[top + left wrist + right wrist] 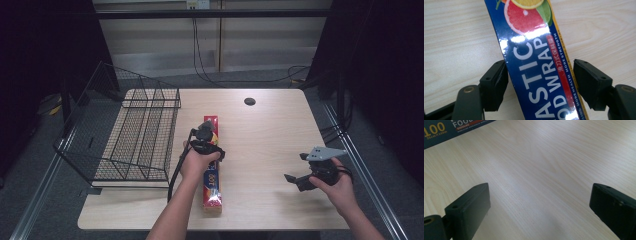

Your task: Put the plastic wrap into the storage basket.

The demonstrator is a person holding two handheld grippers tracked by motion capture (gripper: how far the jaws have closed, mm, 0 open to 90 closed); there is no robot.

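Glossy blue and red cardboard, the plastic wrap box [534, 62], is lying flat on the wooden table [270, 135], running between the fingers [495, 85] of your left gripper [204, 131]. You are straddling it near its middle, one pad at each long edge. The left-hand pad is looking as though it is touching the blue edge; the right-hand pad is standing just beside the yellow edge, a thin gap showing, so the jaws are half closed around the box, not yet clamping it. Judged step: setting the grip before lifting. Your right gripper [300, 170] is waiting well apart from the box, its jaws spread wide over bare wood, nothing between its fingers [469, 207]. The wire basket [135, 140] is standing near the outer side of your left fingers, probably the destination. The next move is calling for closing squarely on both edges; the slick box is likely to pivot if pinched off-centre.
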